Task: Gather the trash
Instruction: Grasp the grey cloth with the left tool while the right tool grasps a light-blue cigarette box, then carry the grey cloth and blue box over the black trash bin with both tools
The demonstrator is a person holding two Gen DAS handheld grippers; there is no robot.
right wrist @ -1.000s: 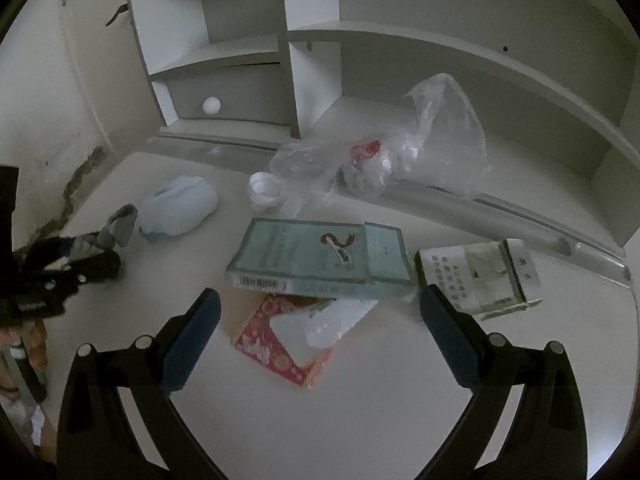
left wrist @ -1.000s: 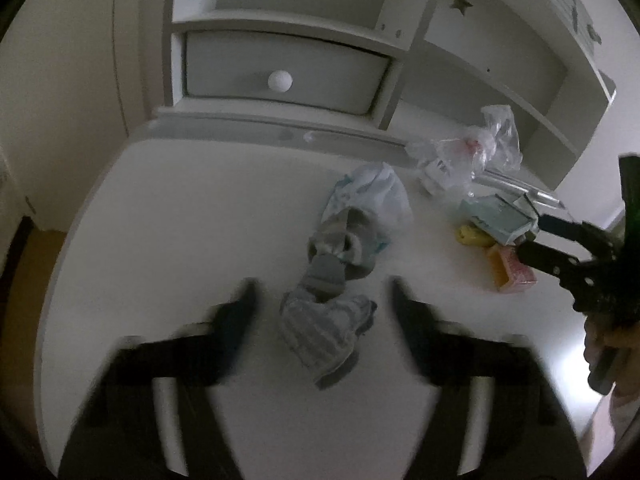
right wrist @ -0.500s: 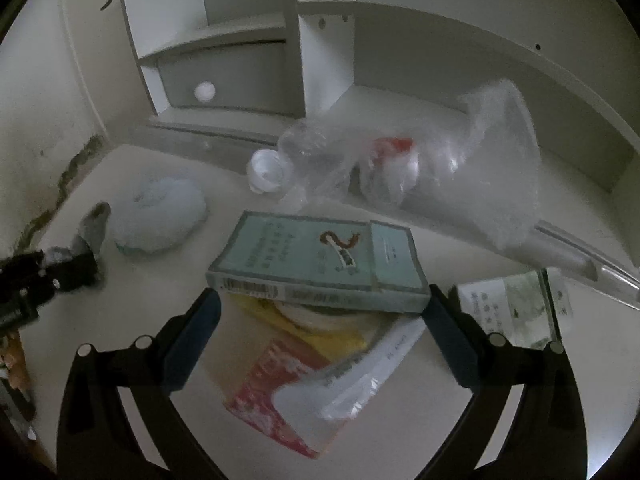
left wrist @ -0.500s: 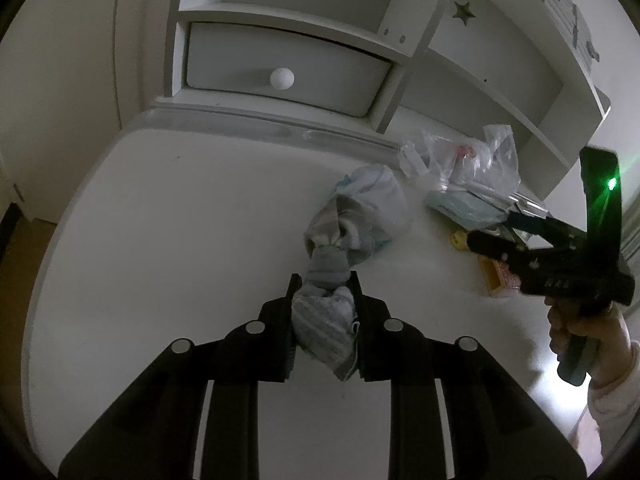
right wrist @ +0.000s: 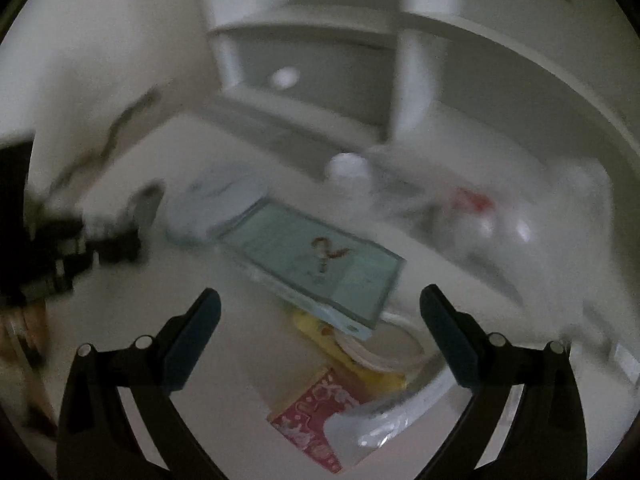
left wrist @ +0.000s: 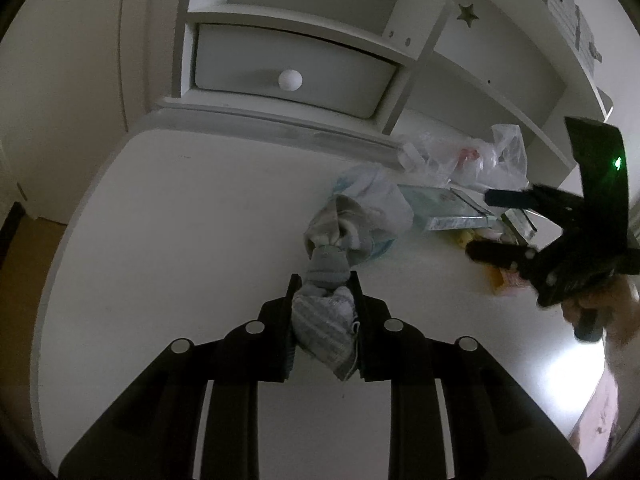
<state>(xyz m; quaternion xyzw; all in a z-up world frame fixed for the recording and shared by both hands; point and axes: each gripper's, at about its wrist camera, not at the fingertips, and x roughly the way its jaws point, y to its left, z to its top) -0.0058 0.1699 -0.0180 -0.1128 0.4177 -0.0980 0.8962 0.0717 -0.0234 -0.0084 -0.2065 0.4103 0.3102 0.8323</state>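
- I look down on a white desk (left wrist: 168,220) with a shelf unit (left wrist: 304,32) along its far edge.
- My left gripper (left wrist: 325,304), its jaws just drawn in, pinches a striped grey cloth wad (left wrist: 322,322) at the desk's near middle.
- My right gripper (right wrist: 320,322) hovers with jaws spread wide and empty over a teal box (right wrist: 316,260), to the right.
- A red packet (right wrist: 310,412) lies nearer, under clear wrap.
- A crumpled plastic bag (left wrist: 472,158) sits far right.

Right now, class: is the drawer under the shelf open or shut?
Shut. In the left wrist view the drawer front sits flush in its frame, round white knob facing out, with no gap showing inside.
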